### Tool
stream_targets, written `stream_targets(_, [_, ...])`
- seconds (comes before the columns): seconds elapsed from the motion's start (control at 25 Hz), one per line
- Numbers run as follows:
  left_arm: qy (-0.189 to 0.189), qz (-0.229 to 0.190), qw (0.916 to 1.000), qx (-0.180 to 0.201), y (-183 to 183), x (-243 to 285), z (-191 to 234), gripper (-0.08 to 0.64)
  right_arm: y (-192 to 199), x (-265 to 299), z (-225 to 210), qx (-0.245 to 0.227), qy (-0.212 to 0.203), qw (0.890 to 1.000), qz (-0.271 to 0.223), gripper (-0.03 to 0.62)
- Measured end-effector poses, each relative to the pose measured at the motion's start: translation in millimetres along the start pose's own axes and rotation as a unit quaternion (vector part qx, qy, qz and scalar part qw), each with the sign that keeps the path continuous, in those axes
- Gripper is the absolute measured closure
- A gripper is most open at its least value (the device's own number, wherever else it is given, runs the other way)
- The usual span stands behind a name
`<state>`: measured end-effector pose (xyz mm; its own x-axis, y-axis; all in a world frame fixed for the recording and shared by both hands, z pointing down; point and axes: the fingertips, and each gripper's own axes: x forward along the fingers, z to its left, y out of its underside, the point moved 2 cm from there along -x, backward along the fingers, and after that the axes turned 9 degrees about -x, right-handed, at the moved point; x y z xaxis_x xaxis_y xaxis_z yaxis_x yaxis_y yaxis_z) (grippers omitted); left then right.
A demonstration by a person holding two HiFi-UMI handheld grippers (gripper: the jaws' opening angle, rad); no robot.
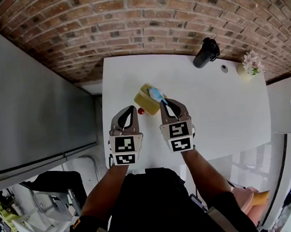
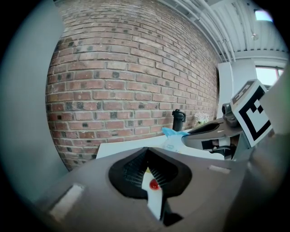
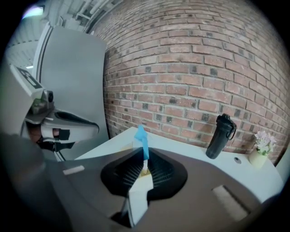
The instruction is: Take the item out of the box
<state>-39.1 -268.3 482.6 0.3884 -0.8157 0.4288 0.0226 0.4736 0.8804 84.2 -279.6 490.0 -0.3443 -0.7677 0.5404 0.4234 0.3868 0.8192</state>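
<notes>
The right gripper [image 1: 165,103] is clamped on a blue packet [image 1: 156,94] and holds it just above the yellow box [image 1: 145,101] on the white table [image 1: 222,109]. The left gripper [image 1: 131,109] hangs beside the box, jaws together on nothing (a small red thing [image 1: 141,111] lies by its tip).

White desk [image 1: 222,109], plain. Red-brown brick wall [image 1: 132,27] with pale mortar lines. Yellow box [image 1: 146,101] nearer desk's left edge, light blue item [image 1: 156,93] over it, small red bit [image 1: 141,111] beside box. Black bottle [image 1: 206,52] and pale pink-white flowers [image 1: 252,63] toward far right corner. Grey left gripper [image 1: 132,109] and right gripper [image 1: 168,103], black ribbed fingers [image 3: 161,170], black-and-white square markers on cubes.
</notes>
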Motion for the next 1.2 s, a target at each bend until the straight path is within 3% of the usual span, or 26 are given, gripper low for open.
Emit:
stream_targets(0.56, [0.062,-0.038,0.9969,0.03,-19,-52,-29,0.555,-24,-92,13,0.041,0.093,0.994,-0.051,0.568])
stream_targets(1.2, [0.136,-0.069,0.9873,0.044,-14,-155,-36,0.555,-26,-176,103,0.067,0.154,0.984,-0.059,0.568])
